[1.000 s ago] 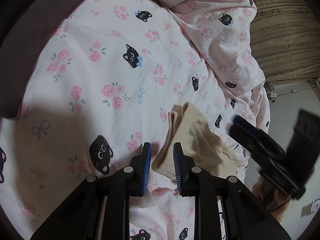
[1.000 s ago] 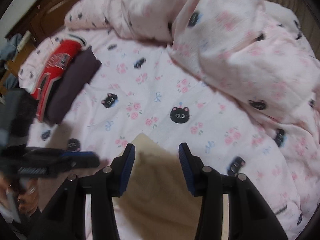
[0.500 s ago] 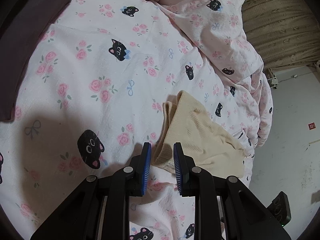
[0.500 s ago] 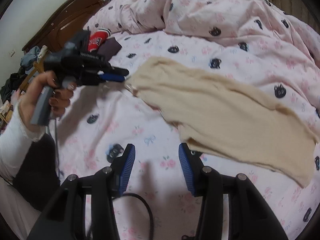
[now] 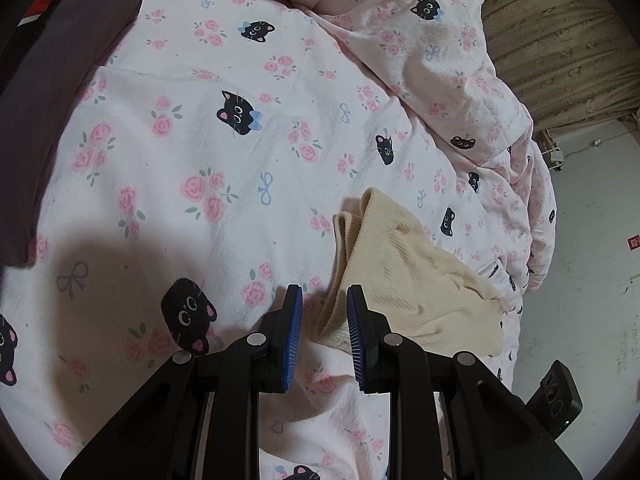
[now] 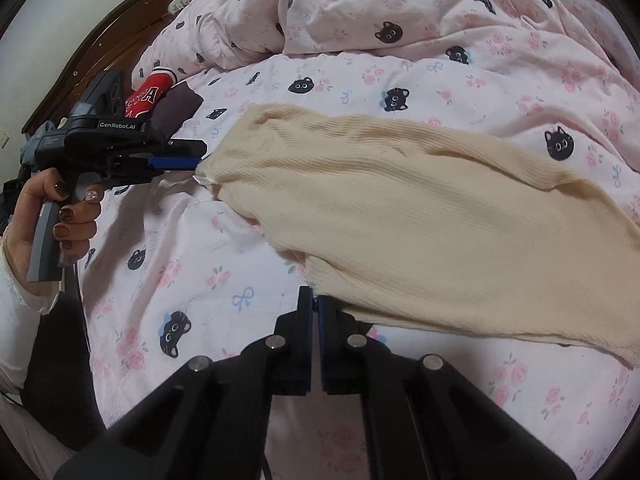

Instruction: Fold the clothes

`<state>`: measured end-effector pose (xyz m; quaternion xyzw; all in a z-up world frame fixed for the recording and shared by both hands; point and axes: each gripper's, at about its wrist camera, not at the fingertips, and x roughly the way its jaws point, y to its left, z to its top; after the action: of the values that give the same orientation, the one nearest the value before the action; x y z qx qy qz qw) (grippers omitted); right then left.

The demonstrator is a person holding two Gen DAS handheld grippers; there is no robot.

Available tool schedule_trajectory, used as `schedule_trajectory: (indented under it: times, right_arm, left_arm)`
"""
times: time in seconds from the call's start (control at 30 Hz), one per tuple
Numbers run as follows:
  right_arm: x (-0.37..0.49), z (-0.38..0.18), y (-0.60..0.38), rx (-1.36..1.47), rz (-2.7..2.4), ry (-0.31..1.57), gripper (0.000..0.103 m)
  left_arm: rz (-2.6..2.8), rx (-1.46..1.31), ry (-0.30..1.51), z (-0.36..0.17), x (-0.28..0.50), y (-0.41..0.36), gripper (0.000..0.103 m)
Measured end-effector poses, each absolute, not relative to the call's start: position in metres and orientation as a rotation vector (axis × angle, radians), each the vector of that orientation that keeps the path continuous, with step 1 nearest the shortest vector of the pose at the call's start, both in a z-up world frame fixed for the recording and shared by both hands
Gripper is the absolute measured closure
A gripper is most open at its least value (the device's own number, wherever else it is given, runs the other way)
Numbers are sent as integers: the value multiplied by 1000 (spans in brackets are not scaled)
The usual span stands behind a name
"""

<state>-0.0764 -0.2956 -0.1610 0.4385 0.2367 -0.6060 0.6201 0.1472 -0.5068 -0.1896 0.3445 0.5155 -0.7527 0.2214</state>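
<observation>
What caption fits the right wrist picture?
Right gripper pinches the cream garment's near edge on the bed.

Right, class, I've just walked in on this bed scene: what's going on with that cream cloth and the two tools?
A person is folding clothes on a bed with a pink cat-and-rose print sheet. The right hand-held gripper is shut on the near edge of a cream ribbed knit garment lying spread on the sheet. The left hand-held gripper is open, its fingers straddling the garment's other end. A folded dark purple garment and a red one sit near the headboard.
</observation>
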Motion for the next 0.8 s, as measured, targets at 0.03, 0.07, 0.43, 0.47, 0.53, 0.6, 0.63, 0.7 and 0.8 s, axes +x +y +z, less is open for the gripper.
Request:
schedule_trajectory:
  times: [0.03,0.07,0.43,0.47,0.53,0.6,0.63,0.7,0.8]
  right_arm:
    - [-77,-159,-293,1007,-1384,543,100]
    - [-79,-158,-290,1005,-1373,545,100]
    - [-85,-164,-278,1031,-1306,558,100]
    - [-86,-166,-279,1037,-1307,551,100]
    - [-89,-171,-281,1056,-1307,529,100]
    - [-90,-179,-284,1084,-1298,520,100]
    - [-90,-181,-285,1090,-1291,523,100]
    - [-89,-182,-286,1092,-1274,529,100]
    - [-88,-183,-286,1090,-1252,537,100]
  left_arm:
    - [-2085,953,1424,-189,147,-507,84]
    - [-2093,949,1426,-188,147,-506,84]
    - [-2181,1026,1357,-186,127,-488,81]
    - [-2186,1037,1349,-187,124,-486,81]
    - [-2195,1060,1333,-188,120,-482,81]
    - [-2205,1084,1316,-190,115,-478,81]
    - [-2209,1093,1306,-190,113,-477,81]
    - [-2217,1098,1273,-188,111,-474,81]
    - [-2222,1095,1224,-186,111,-471,81]
